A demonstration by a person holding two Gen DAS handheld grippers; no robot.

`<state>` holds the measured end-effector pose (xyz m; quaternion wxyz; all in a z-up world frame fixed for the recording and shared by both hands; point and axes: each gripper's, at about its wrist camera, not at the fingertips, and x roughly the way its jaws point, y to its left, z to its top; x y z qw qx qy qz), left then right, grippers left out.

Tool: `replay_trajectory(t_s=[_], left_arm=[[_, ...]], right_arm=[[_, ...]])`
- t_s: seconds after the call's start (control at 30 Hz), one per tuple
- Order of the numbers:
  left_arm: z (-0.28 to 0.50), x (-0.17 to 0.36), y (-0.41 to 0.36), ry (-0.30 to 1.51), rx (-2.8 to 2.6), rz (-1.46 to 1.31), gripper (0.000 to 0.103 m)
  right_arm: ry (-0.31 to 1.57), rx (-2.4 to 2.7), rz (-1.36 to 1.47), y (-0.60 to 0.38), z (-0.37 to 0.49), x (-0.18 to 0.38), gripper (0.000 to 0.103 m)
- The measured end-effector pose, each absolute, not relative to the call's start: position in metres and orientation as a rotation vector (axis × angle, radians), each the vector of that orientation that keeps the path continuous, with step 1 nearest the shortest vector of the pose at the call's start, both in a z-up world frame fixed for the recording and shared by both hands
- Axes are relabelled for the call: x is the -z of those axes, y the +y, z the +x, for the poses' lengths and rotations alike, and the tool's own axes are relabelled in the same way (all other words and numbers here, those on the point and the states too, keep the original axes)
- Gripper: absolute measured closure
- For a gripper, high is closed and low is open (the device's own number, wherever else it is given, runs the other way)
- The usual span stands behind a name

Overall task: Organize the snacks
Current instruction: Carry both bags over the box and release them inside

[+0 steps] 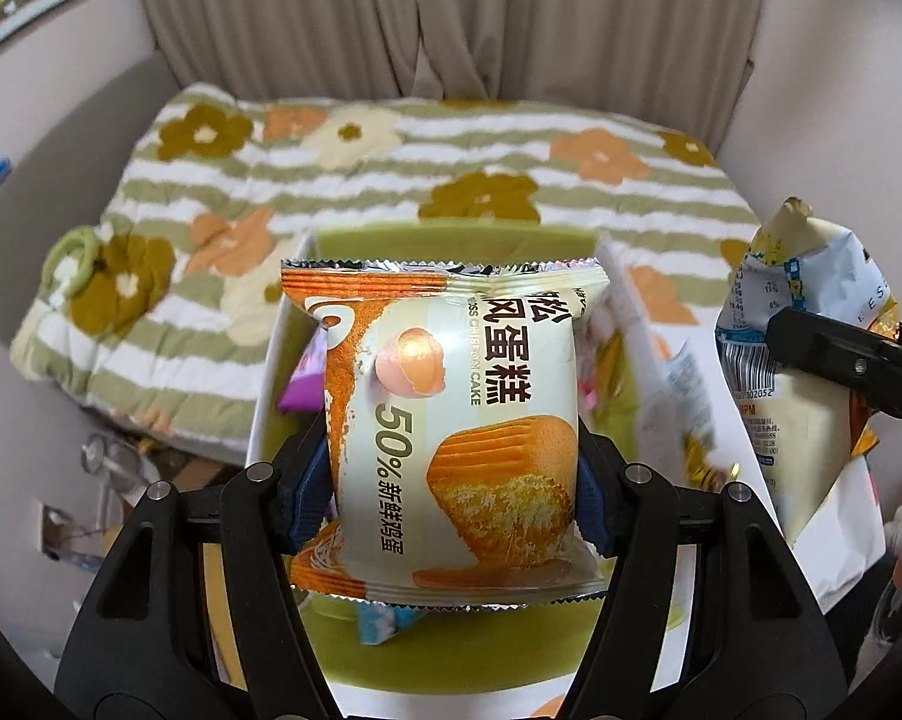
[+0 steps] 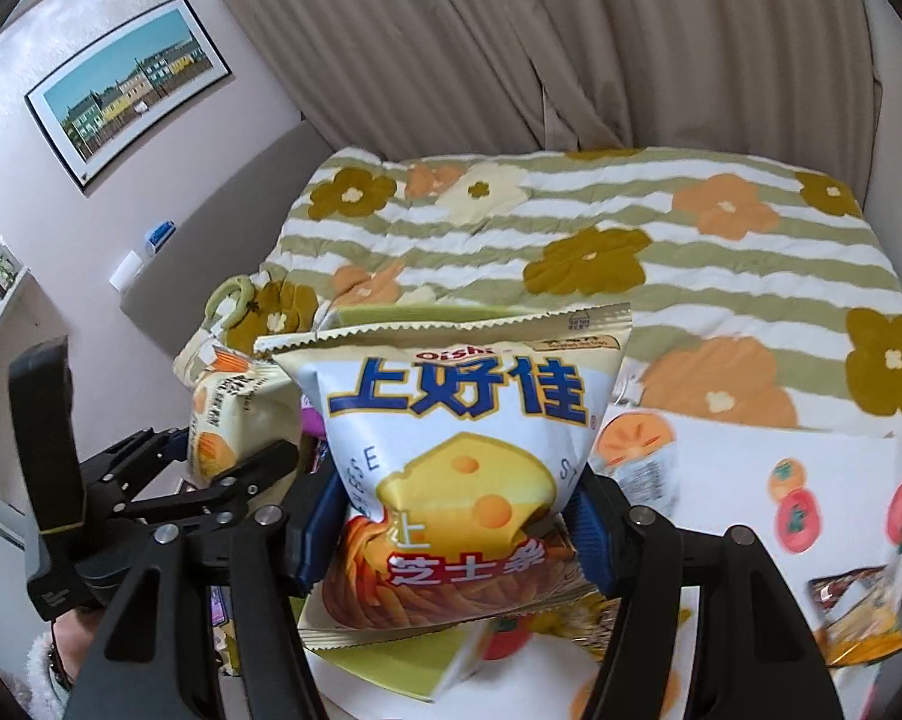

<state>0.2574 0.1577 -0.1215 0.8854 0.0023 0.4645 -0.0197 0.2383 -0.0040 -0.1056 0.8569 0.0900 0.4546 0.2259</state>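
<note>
My left gripper [image 1: 451, 480] is shut on an orange and cream chiffon cake packet [image 1: 451, 420], held upright above a white box with a green inside [image 1: 451, 648]. The box holds a purple packet [image 1: 300, 384] and a blue one [image 1: 378, 624]. My right gripper [image 2: 457, 534] is shut on a white and yellow Oishi cheese snack bag [image 2: 457, 450], held above the same box [image 2: 390, 672]. The cheese bag shows at the right of the left wrist view [image 1: 799, 372]. The cake packet [image 2: 222, 420] and left gripper [image 2: 168, 468] show at the left of the right wrist view.
Everything sits on a bed with a green striped floral quilt [image 1: 390, 168]. The box's white lid with persimmon prints [image 2: 751, 480] lies to the right, with a brown and gold snack packet [image 2: 859, 612] on it. Beige curtains [image 2: 511, 48] hang behind.
</note>
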Motion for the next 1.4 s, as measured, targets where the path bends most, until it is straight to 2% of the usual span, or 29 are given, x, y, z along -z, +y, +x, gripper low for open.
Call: replay_trajectory(t_s=[0.3, 0.37, 0.4, 0.43, 1.03, 1.1, 1.13, 1.17, 1.2, 1.4], left_arm=[[0.271, 0.153, 0.170, 1.022, 0.151, 0.014, 0.038], [0.276, 0.153, 0.168, 1.012, 0.146, 0.040, 0.023], [0.277, 0.152, 0.167, 1.004, 0.136, 0.050, 0.005], [0.276, 0.149, 0.169, 0.982, 0.119, 0.055, 0.000], [0.245, 0.127, 0.218, 0.942, -0.003, -0.066, 0.000], [0.244, 0.128, 0.221, 0.943, -0.019, -0.069, 0.001], [0.242, 0.129, 0.224, 0.946, -0.027, -0.082, 0.001], [0.240, 0.131, 0.226, 0.948, -0.031, -0.095, 0.001], [0.238, 0.133, 0.229, 0.953, -0.038, -0.108, 0.001], [0.226, 0.142, 0.233, 0.972, -0.065, -0.112, 0.001]], right_arm=[[1.009, -0.402, 0.221, 0.022, 0.231, 0.132, 0.043], [1.019, -0.385, 0.224, 0.020, 0.232, 0.136, 0.043], [1.022, -0.381, 0.223, 0.020, 0.232, 0.136, 0.043], [1.026, -0.377, 0.220, 0.020, 0.232, 0.136, 0.043], [1.060, -0.521, 0.119, 0.063, 0.221, 0.156, 0.042], [1.057, -0.524, 0.109, 0.068, 0.221, 0.161, 0.039], [1.048, -0.525, 0.111, 0.070, 0.219, 0.163, 0.028], [1.038, -0.522, 0.112, 0.071, 0.217, 0.164, 0.009], [1.026, -0.523, 0.110, 0.072, 0.215, 0.165, 0.001], [0.987, -0.508, 0.020, 0.074, 0.199, 0.171, 0.000]])
